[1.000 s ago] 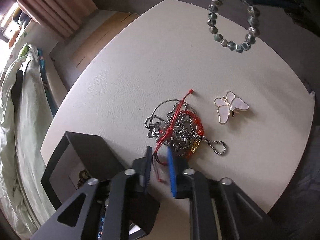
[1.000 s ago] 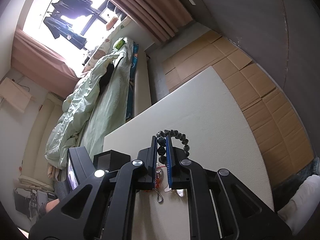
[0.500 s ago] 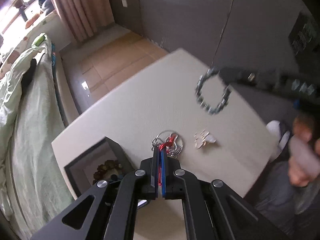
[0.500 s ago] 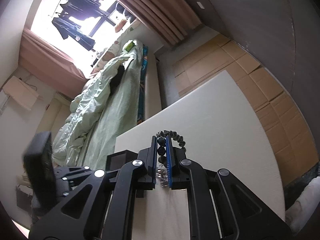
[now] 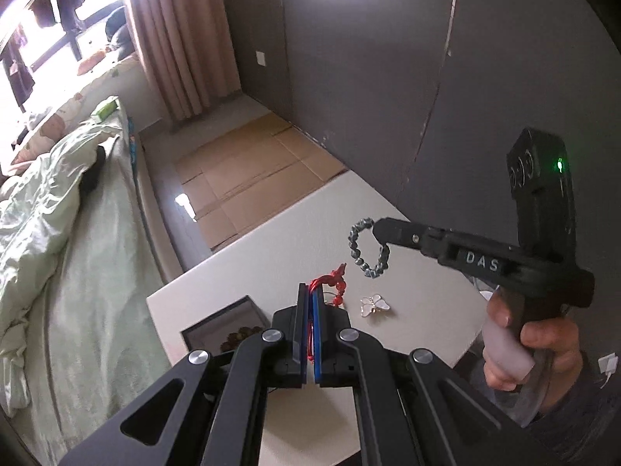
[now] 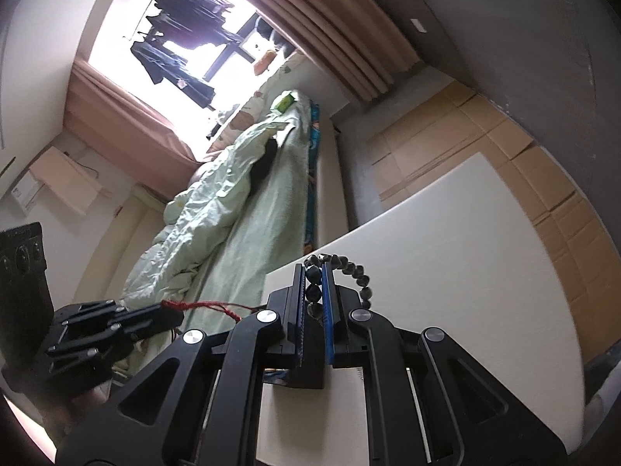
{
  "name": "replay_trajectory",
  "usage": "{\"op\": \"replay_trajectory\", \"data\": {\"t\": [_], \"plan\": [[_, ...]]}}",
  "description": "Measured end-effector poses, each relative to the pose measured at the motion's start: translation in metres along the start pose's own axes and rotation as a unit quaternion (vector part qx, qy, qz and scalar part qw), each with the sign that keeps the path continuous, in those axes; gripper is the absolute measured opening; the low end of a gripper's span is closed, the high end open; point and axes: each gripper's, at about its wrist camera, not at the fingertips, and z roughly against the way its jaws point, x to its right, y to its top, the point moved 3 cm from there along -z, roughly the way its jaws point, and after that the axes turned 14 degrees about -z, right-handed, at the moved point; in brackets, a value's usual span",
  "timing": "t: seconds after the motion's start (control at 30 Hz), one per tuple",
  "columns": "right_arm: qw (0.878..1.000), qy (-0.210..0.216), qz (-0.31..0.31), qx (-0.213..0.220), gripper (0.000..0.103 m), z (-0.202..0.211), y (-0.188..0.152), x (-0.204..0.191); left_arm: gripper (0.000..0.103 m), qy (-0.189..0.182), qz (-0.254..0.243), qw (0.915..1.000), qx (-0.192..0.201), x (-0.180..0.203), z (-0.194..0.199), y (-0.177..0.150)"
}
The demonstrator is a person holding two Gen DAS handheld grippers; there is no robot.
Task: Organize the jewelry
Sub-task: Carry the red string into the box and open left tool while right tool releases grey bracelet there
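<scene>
Below, black box (image 5: 248, 305) with brown beads; left fingers (image 5: 300, 306) clamping red cord (image 5: 324, 281), right fingers (image 6: 300, 295) dark bracelet (image 6: 351, 266).

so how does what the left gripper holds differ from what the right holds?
The left gripper pinches a thin red cord bracelet with small red beads; the right gripper clamps a dark bead bracelet of chunky faceted stones. The cord trails loose, while the bead bracelet hangs as a round loop. Both are lifted clear of the table.
</scene>
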Motion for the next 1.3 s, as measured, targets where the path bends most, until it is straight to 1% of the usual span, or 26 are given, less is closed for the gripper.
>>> {"op": "replay_trajectory", "data": {"t": [0.17,0.3,0.4,0.47,0.53,0.6,0.77,0.87,0.9,0.93,1.0,1.07,1.1,1.13,1.17,1.2,1.23,1.3], "plan": [[1.0,0.016,0.007,-0.008,0.009,-0.005,-0.008,-0.013,0.0,0.021,0.031,0.9992,-0.015,-0.022,0.007,-0.015],[1.0,0.022,0.014,-0.015,0.009,-0.013,-0.015,-0.022,0.0,0.018,0.066,0.997,-0.036,-0.043,-0.011,-0.037],[0.999,0.023,0.02,-0.021,0.009,-0.02,-0.021,-0.03,0.004,0.021,0.081,0.995,-0.055,-0.051,-0.026,-0.052],[0.999,0.023,0.024,-0.027,0.009,-0.025,-0.025,-0.034,0.016,0.029,0.102,0.9922,-0.065,-0.061,-0.035,-0.063],[0.999,0.024,0.03,-0.037,0.009,-0.032,-0.031,-0.039,0.039,0.03,0.119,0.9906,-0.06,-0.071,-0.039,-0.073],[0.998,0.027,0.04,-0.048,0.009,-0.041,-0.036,-0.045,0.047,0.03,0.129,0.9897,-0.055,-0.079,-0.038,-0.081],[0.996,0.028,0.052,-0.068,0.009,-0.063,-0.052,-0.056,0.047,0.025,0.145,0.9878,-0.05,-0.092,-0.032,-0.096],[0.995,0.029,0.052,-0.083,0.009,-0.077,-0.059,-0.058,0.047,0.032,0.153,0.9865,-0.049,-0.1,-0.027,-0.105],[0.994,0.031,0.053,-0.087,0.009,-0.081,-0.062,-0.061,0.049,0.031,0.156,0.9861,-0.048,-0.102,-0.025,-0.108],[0.994,0.032,0.055,-0.089,0.009,-0.083,-0.064,-0.064,0.054,0.033,0.16,0.9855,-0.046,-0.104,-0.023,-0.112],[0.993,0.032,0.059,-0.096,0.009,-0.09,-0.068,-0.068,0.061,0.04,0.163,0.9849,-0.043,-0.106,-0.019,-0.117],[0.992,0.031,0.063,-0.107,0.009,-0.099,-0.074,-0.074,0.063,0.048,0.167,0.984,-0.041,-0.109,-0.014,-0.122],[0.991,0.021,0.07,-0.115,0.01,-0.105,-0.078,-0.076,0.066,0.05,0.17,0.9833,-0.041,-0.11,-0.012,-0.125],[0.99,0.012,0.072,-0.122,0.019,-0.111,-0.08,-0.075,0.073,0.055,0.174,0.9825,-0.04,-0.112,-0.01,-0.128],[0.989,0.002,0.069,-0.128,0.041,-0.115,-0.081,-0.074,0.077,0.065,0.174,0.9817,-0.039,-0.114,-0.007,-0.13],[0.991,-0.004,0.063,-0.122,0.049,-0.114,-0.08,-0.071,0.084,0.073,0.173,0.9814,-0.038,-0.114,-0.005,-0.131],[0.992,-0.008,0.061,-0.112,0.051,-0.111,-0.079,-0.069,0.09,0.08,0.172,0.9812,-0.034,-0.114,-0.002,-0.131],[0.993,-0.013,0.064,-0.1,0.051,-0.103,-0.074,-0.066,0.094,0.083,0.172,0.9813,-0.026,-0.112,0.003,-0.131]]}}
